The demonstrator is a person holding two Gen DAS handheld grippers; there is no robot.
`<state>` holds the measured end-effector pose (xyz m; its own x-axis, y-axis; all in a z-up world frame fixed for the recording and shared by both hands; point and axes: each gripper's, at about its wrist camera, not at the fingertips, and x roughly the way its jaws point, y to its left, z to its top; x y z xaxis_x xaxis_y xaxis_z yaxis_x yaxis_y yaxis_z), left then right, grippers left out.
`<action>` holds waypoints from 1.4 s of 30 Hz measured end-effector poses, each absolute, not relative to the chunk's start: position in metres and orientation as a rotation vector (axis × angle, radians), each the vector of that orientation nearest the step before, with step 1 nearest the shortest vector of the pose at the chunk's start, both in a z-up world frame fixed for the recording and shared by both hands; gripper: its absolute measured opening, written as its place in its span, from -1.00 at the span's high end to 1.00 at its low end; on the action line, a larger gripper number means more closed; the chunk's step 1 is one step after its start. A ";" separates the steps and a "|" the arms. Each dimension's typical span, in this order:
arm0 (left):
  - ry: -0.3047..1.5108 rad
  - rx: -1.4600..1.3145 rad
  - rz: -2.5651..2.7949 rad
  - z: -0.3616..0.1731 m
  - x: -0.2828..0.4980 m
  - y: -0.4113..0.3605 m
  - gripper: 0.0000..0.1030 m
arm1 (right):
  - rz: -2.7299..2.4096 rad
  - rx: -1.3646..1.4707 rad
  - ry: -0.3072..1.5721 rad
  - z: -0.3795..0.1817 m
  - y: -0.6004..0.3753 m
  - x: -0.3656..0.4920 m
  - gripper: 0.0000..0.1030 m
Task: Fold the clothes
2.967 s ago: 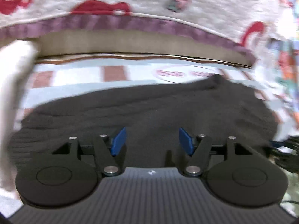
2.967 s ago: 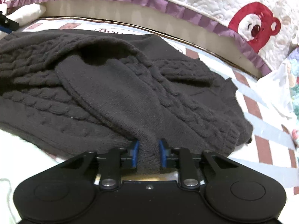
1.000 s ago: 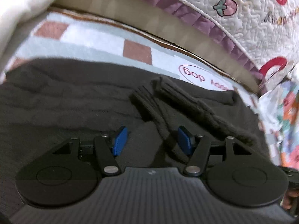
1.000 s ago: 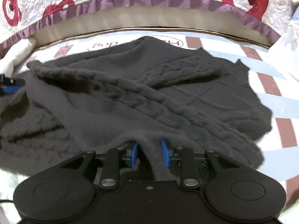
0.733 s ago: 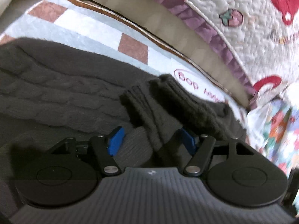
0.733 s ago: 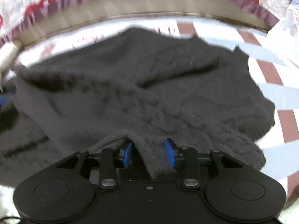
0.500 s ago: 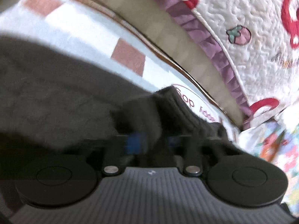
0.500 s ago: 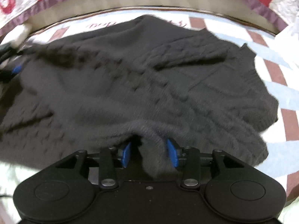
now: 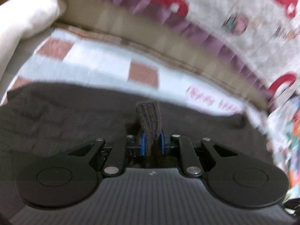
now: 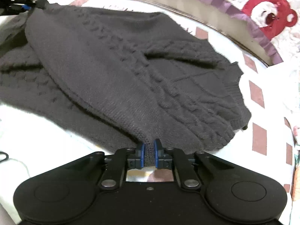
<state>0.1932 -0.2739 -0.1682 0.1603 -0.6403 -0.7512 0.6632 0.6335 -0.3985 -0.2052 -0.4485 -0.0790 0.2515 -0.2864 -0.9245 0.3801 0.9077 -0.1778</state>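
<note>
A dark grey cable-knit sweater (image 10: 131,65) lies spread on the bed, with one layer folded over the rest. My right gripper (image 10: 149,150) is closing, and its blue pads pinch the sweater's near edge. In the left wrist view my left gripper (image 9: 151,142) is shut on a ribbed edge (image 9: 148,116) of the sweater (image 9: 75,116), which stands up between the pads. The right wrist view also shows the left gripper (image 10: 24,7) at the far left corner of the sweater, holding the fabric taut from there.
The sweater rests on a white sheet with reddish squares (image 10: 256,93). Behind it rises a quilt with red bears (image 10: 270,16) and a purple ruffle. A white pillow (image 9: 24,18) sits at the far left, and floral cloth (image 9: 292,131) at the right.
The left jaws went from open around a ribbed fold to shut on it. The right jaws widened, then clamped on the near edge. The sweater now stretches between both grippers.
</note>
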 end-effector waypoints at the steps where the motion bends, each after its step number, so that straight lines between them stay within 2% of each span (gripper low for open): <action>1: 1.067 0.029 -0.924 -0.169 0.193 -0.272 0.67 | -0.446 0.063 1.247 -0.083 -0.445 -0.205 0.77; 5: 1.083 0.003 -0.917 -0.162 0.194 -0.252 0.55 | -0.411 -0.027 1.285 -0.094 -0.433 -0.205 0.75; 7: 1.107 -0.007 -0.895 -0.161 0.196 -0.240 0.27 | -0.413 -0.011 1.285 -0.093 -0.437 -0.204 0.75; 8: 1.146 -0.015 -0.894 -0.162 0.199 -0.234 -0.07 | -0.414 -0.002 1.285 -0.093 -0.438 -0.203 0.75; 11: 1.200 -0.083 -0.908 -0.166 0.207 -0.207 -0.10 | -0.418 0.026 1.283 -0.093 -0.438 -0.207 0.70; 13: 1.172 -0.036 -0.884 -0.163 0.206 -0.195 -0.11 | -0.405 0.099 1.246 -0.084 -0.440 -0.210 0.51; 15: 1.124 0.032 -0.871 -0.159 0.201 -0.191 -0.22 | -0.390 0.174 1.204 -0.074 -0.443 -0.213 0.44; 17: 1.115 0.065 -0.894 -0.160 0.198 -0.190 -0.27 | -0.367 0.285 1.101 -0.053 -0.449 -0.212 0.45; 19: 1.143 0.090 -0.938 -0.167 0.195 -0.196 -0.29 | -0.319 0.261 1.009 -0.026 -0.442 -0.194 0.41; 20: 1.158 0.113 -0.953 -0.171 0.193 -0.202 -0.29 | -0.285 0.229 0.959 -0.010 -0.436 -0.182 0.35; 22: 1.132 0.179 -0.967 -0.174 0.183 -0.214 -0.29 | -0.213 0.169 0.885 0.014 -0.424 -0.152 -0.03; 23: 1.109 0.212 -0.973 -0.174 0.178 -0.220 -0.12 | -0.176 0.140 0.862 0.021 -0.417 -0.136 -0.05; 24: 1.087 0.246 -0.979 -0.175 0.173 -0.225 0.63 | -0.142 0.119 0.862 0.018 -0.415 -0.122 -0.05; 29: 0.919 0.373 -0.888 -0.157 0.160 -0.222 0.83 | -0.088 0.060 0.941 -0.040 -0.397 -0.074 -0.05; 31: 0.876 0.380 -0.818 -0.152 0.167 -0.215 0.83 | -0.116 0.116 0.969 -0.063 -0.403 -0.075 -0.05; 35: 0.898 0.310 -0.814 -0.157 0.183 -0.209 0.59 | -0.155 0.359 1.055 -0.096 -0.430 -0.087 -0.03; 39: 0.802 0.233 -0.934 -0.134 0.164 -0.219 0.36 | -0.185 0.532 0.899 -0.063 -0.473 -0.120 -0.05; 42: 0.748 0.204 -1.039 -0.118 0.135 -0.233 0.21 | -0.369 0.651 0.779 -0.054 -0.515 -0.181 -0.07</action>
<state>0.1352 -0.2335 -0.1180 0.2887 -0.7055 -0.6472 0.8377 0.5135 -0.1861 -0.1808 -0.5148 -0.0543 0.6634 -0.0712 -0.7449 0.5310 0.7461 0.4016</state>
